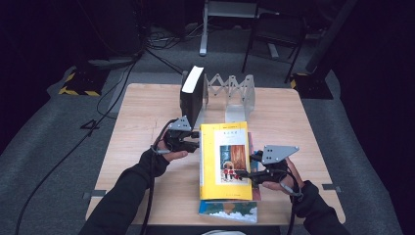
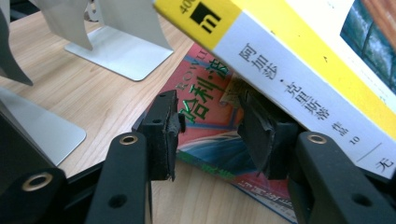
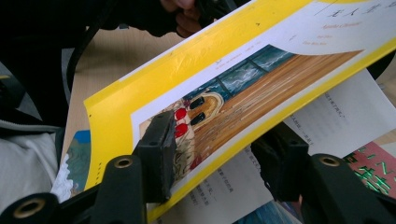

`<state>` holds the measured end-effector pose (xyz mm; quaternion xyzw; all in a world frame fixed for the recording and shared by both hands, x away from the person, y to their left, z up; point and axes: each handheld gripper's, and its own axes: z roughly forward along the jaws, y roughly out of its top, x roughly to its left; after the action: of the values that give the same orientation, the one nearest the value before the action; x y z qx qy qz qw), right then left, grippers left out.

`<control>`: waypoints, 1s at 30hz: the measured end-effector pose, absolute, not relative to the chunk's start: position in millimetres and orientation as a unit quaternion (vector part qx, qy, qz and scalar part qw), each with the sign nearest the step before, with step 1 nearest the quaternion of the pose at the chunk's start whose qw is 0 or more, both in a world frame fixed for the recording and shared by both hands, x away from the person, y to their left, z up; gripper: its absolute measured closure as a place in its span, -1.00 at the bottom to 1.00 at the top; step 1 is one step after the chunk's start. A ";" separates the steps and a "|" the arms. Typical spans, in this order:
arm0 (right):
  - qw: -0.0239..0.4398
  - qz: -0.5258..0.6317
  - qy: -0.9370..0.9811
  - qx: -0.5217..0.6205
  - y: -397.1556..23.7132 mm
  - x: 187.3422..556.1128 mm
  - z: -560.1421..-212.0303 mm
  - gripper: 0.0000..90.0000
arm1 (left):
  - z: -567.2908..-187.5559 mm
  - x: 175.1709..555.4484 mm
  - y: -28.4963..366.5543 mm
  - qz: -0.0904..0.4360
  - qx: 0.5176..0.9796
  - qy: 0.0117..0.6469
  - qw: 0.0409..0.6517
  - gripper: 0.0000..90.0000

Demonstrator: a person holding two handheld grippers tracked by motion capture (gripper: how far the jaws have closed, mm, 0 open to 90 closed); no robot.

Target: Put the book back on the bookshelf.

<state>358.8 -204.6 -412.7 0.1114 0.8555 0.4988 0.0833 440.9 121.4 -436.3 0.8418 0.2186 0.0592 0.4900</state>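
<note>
Yellow book (image 1: 225, 159) half-lifted off the stack; right tool (image 1: 254, 172) straddled its 3 o'clock edge, loosely; left tool (image 1: 192, 142) part-open, empty. Shelving in bookend rack (image 1: 230, 93) at 12 o'clock remained.

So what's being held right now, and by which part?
Yellow book: the right gripper straddles its page-side edge, one jaw on the cover; its spine leans on the left gripper. Whether it's clamped cannot be told.

Yellow book (image 1: 226, 160): paperback, white panel and picture on cover, tilted, spine edge raised at nine o'clock, resting over my red book (image 2: 219, 135) beneath.
</note>
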 end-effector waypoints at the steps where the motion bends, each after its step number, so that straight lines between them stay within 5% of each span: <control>1: 0.076 0.504 0.852 0.120 -204.2 361.7 -413.1 0.07 | -436.5 441.4 122.3 0.058 0.843 0.219 0.488 0.26; 3: 0.072 0.500 0.853 0.132 -202.2 365.3 -414.2 0.12 | -435.2 440.7 123.0 0.065 0.842 0.217 0.489 0.26; 6: 0.101 0.505 0.846 0.140 -200.2 363.5 -411.9 0.57 | -427.2 442.4 126.7 0.076 0.837 0.220 0.495 0.28; 9: 0.151 0.513 0.834 0.140 -201.9 361.0 -404.9 0.80 | -413.3 443.7 127.3 0.087 0.840 0.217 0.490 0.28; 14: 0.227 0.513 0.814 0.149 -208.1 361.3 -397.2 0.92 | -387.6 442.3 119.5 0.114 0.848 0.210 0.472 0.33; 23: 0.278 0.532 0.784 0.157 -218.6 346.1 -406.6 0.92 | -374.9 435.3 109.6 0.102 0.830 0.213 0.505 0.33; 27: 0.265 0.538 0.786 0.150 -223.6 342.1 -404.7 0.72 | -370.1 431.1 105.7 0.102 0.826 0.197 0.518 0.32; 30: 0.247 0.541 0.792 0.140 -225.8 340.1 -400.8 0.38 | -363.3 424.3 96.3 0.098 0.827 0.179 0.524 0.32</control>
<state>340.1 -225.8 -400.8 0.1397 0.7919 0.5406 0.2471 424.3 96.3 -363.3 0.8267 0.1788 0.0985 0.5243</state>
